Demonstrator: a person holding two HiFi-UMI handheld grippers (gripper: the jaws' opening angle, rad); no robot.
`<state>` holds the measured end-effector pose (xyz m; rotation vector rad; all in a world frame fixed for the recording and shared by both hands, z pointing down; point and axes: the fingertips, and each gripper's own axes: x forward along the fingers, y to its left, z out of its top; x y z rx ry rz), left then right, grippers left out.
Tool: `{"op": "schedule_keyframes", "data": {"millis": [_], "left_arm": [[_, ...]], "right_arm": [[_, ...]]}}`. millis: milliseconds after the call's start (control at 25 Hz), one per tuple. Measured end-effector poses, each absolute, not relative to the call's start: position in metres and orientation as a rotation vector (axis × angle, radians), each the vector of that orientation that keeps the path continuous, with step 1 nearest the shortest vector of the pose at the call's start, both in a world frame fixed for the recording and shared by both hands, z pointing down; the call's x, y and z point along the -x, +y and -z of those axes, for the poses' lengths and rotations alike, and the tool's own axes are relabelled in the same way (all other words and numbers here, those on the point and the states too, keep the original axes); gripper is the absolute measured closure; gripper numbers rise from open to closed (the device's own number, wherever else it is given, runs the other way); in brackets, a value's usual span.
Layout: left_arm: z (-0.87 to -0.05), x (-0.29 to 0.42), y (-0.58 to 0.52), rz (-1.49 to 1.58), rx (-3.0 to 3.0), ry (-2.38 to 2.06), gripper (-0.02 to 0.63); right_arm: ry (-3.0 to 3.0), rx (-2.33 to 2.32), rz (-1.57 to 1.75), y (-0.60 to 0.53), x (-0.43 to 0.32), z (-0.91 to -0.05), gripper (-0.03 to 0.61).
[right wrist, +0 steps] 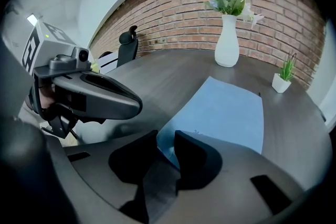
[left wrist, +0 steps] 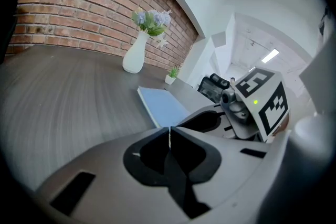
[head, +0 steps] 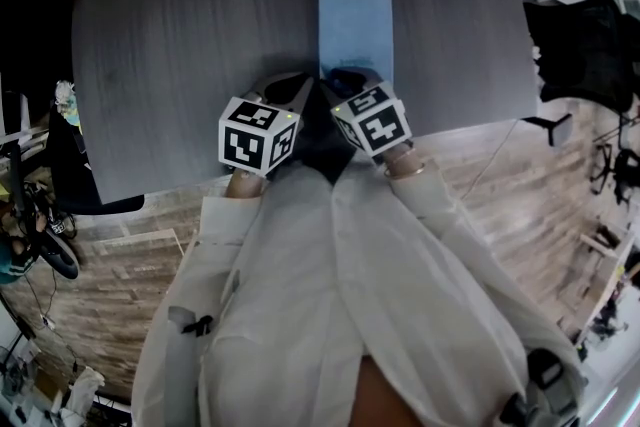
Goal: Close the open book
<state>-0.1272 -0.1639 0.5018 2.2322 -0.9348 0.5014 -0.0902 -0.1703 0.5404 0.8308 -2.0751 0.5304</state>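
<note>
Presently, I find the book (head: 355, 25) lying flat and closed, blue cover up, on the dark table (head: 170, 45) in the upper centre of the head view. My right gripper (right wrist: 165, 147) has its jaws apart; the book's near edge shows in the gap, and the pads are not pressing on it. My left gripper (left wrist: 169, 136), just beside it at lower left, has its jaws together on nothing. A white vase (right wrist: 227, 44) and a small potted plant (right wrist: 283, 78) stand beyond the book.
</note>
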Motion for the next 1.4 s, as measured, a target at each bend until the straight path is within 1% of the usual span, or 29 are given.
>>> {"op": "schedule_keyframes", "data": {"millis": [200,360,480,720,1080,1400], "left_arm": [[-0.499,0.127,-0.166,-0.497,-2.236,-0.934,0.601],[-0.497,0.128,-0.167,-0.485,-2.236,-0.94,0.601],[-0.495,0.129,-0.168,-0.488,-2.237,-0.946,0.601],[-0.488,0.129,-0.172,-0.479,-2.25,-0.954,0.601],[-0.47,0.127,-0.178,-0.451,-2.309,-0.969,0.6],[-0.435,0.124,-0.19,-0.363,-2.384,-0.98,0.6]], "right_arm": [[-2.084,-0.809,-0.548,-0.168,0.091,-0.539,0.491],[-2.095,-0.796,-0.574,-0.165,0.094,-0.539,0.466],[-2.11,-0.8,-0.605,-0.163,0.097,-0.538,0.433],[-2.148,-0.798,-0.714,-0.161,0.098,-0.533,0.411],[-2.271,-0.919,-0.881,-0.173,0.086,-0.5,0.411],[-2.439,-1.014,-0.922,-0.185,0.077,-0.453,0.413]]}}
